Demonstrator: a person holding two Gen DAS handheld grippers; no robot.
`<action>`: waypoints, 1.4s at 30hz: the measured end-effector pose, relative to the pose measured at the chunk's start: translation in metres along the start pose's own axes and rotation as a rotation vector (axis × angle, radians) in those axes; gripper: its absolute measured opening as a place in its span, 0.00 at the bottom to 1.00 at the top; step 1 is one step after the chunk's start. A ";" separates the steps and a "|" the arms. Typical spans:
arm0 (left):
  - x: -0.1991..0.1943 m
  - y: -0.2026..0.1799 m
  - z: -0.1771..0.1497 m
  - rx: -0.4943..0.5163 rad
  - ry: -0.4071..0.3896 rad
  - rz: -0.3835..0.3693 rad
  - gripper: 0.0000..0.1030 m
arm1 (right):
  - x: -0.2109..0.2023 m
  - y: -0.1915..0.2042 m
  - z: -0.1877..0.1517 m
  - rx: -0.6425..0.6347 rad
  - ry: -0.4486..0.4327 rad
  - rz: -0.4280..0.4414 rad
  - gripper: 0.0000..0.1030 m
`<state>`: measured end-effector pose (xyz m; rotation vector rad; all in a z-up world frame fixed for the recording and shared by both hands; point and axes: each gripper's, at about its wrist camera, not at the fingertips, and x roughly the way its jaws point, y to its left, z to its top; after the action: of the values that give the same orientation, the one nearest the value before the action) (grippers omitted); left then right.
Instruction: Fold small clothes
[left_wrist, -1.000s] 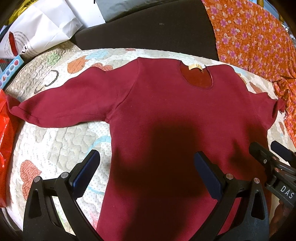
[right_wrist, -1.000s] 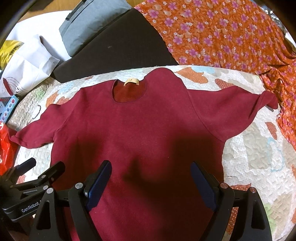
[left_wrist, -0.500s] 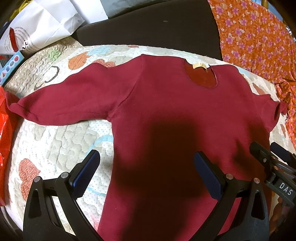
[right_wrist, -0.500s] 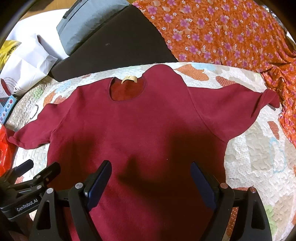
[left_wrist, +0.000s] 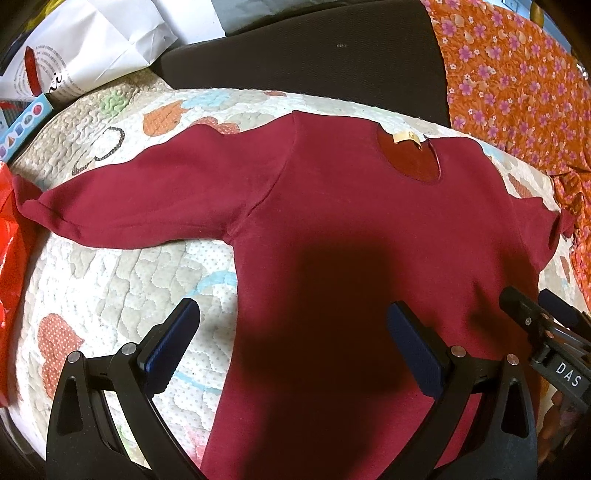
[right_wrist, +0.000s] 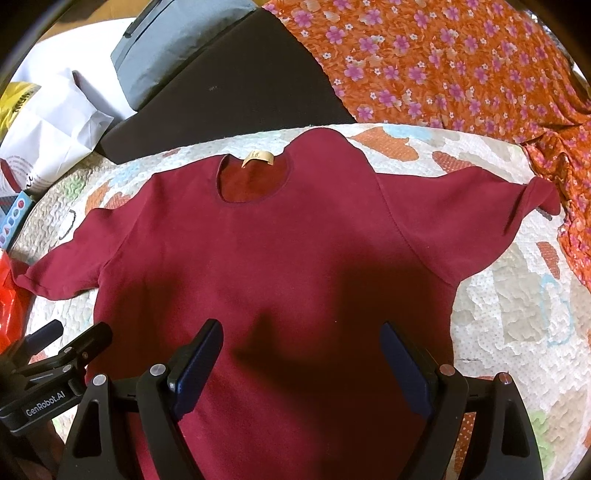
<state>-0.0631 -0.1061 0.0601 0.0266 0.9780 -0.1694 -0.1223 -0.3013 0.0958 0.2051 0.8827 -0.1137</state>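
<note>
A dark red long-sleeved shirt (left_wrist: 351, 206) (right_wrist: 295, 251) lies flat and face up on a patterned quilt (left_wrist: 122, 280), both sleeves spread out sideways, a tan label at the neck. My left gripper (left_wrist: 291, 343) hovers open over the shirt's lower left side, one finger above the quilt and one above the body. Over the shirt's lower middle my right gripper (right_wrist: 299, 362) hangs open with nothing between its fingers. Each gripper shows at the edge of the other's view. The hem is hidden below both views.
Orange flowered cloth (right_wrist: 461, 66) lies at the right, close to the right cuff. A dark cushion (left_wrist: 314, 55) sits behind the quilt. A white paper bag (left_wrist: 85, 48), a coloured box (left_wrist: 22, 122) and red plastic (left_wrist: 9, 258) crowd the left edge.
Both views have drawn back and shifted slightly, so the shirt sits a little lower in frame. The shirt has not moved, and both grippers stay open.
</note>
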 end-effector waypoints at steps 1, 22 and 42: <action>0.000 0.000 0.000 -0.004 0.001 -0.001 0.99 | 0.000 0.000 0.000 0.000 0.001 -0.001 0.84; 0.005 0.001 0.000 -0.004 0.011 0.004 0.99 | 0.012 0.001 -0.002 0.010 0.024 0.007 0.84; 0.001 0.057 0.015 -0.122 0.001 0.004 0.99 | 0.017 0.008 -0.004 -0.014 0.043 0.034 0.84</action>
<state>-0.0412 -0.0519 0.0645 -0.0835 0.9877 -0.1055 -0.1128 -0.2930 0.0809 0.2101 0.9221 -0.0719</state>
